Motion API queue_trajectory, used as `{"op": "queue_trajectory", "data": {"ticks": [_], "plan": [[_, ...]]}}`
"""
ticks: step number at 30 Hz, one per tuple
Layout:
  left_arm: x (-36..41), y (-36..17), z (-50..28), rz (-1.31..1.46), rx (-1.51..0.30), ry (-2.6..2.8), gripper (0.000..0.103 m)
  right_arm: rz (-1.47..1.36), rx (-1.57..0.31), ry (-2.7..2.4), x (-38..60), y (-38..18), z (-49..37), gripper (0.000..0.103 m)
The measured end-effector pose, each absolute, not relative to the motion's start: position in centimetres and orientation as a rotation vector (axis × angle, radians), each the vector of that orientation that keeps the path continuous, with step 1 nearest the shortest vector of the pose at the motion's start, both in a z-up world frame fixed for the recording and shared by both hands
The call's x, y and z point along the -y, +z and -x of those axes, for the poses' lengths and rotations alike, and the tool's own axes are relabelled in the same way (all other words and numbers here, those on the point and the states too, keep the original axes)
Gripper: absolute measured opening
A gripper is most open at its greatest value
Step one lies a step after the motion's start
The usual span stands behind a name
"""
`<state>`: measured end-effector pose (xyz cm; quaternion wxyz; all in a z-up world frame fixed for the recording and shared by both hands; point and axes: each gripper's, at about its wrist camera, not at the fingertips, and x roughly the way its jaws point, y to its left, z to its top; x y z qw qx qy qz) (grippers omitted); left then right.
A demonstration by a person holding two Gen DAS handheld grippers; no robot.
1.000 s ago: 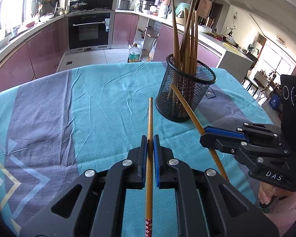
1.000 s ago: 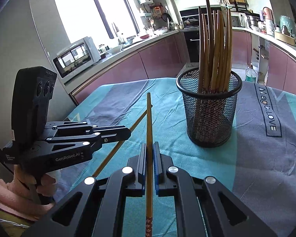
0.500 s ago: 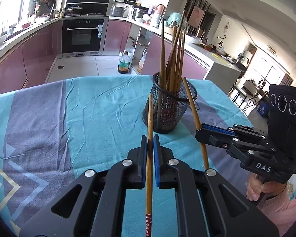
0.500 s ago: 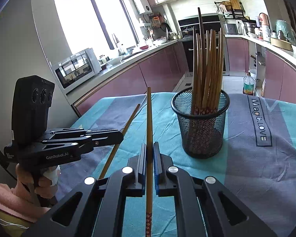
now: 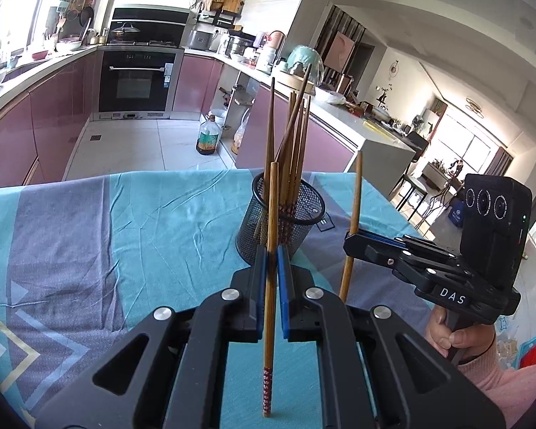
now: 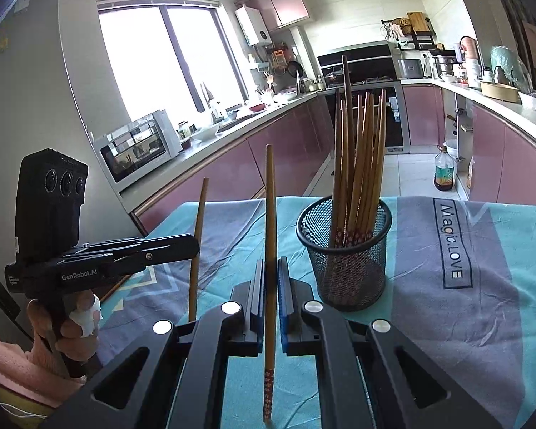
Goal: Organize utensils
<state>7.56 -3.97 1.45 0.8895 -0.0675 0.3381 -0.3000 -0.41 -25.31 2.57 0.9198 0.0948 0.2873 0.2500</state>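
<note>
A black mesh cup (image 5: 280, 221) holding several wooden chopsticks stands on the teal tablecloth; it also shows in the right wrist view (image 6: 345, 250). My left gripper (image 5: 271, 250) is shut on a wooden chopstick (image 5: 271, 221), held upright, near side of the cup. My right gripper (image 6: 271, 264) is shut on another chopstick (image 6: 270, 207), upright, left of the cup. In the left wrist view the right gripper (image 5: 350, 241) holds its chopstick (image 5: 353, 211) right of the cup. In the right wrist view the left gripper (image 6: 194, 246) holds its chopstick (image 6: 198, 225) at left.
The table is covered by a teal and grey cloth (image 5: 125, 236) with "Magic.LOVE" print (image 6: 452, 243). Kitchen cabinets, an oven (image 5: 137, 82) and a bottle on the floor (image 5: 208, 139) lie beyond the far edge. A microwave (image 6: 139, 146) stands on the counter at left.
Both grippers have lifted and tilted their chopsticks from nearly flat to upright, above the cloth. The cup now sits lower and farther off in both views.
</note>
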Motion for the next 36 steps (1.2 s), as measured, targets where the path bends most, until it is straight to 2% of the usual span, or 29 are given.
{"op": "queue_trajectory", "data": {"ticks": [27, 30, 32, 36], "plan": [[4.8, 4.4, -8.6, 0.148, -0.615, -0.650, 0.006, -0.181, -0.486, 0.494, 26.6, 6.0, -0.1, 0.005], [5.0, 4.5, -8.7, 0.141, -0.612, -0.650, 0.005, -0.178, -0.483, 0.496, 26.5, 6.0, -0.2, 0.005], [5.1, 4.5, -8.7, 0.137, -0.610, -0.651, 0.001, -0.177, -0.483, 0.498, 26.5, 6.0, -0.3, 0.005], [5.3, 4.7, -8.6, 0.132, -0.605, -0.652, 0.001, -0.176, -0.480, 0.500, 26.5, 6.1, -0.4, 0.005]]}}
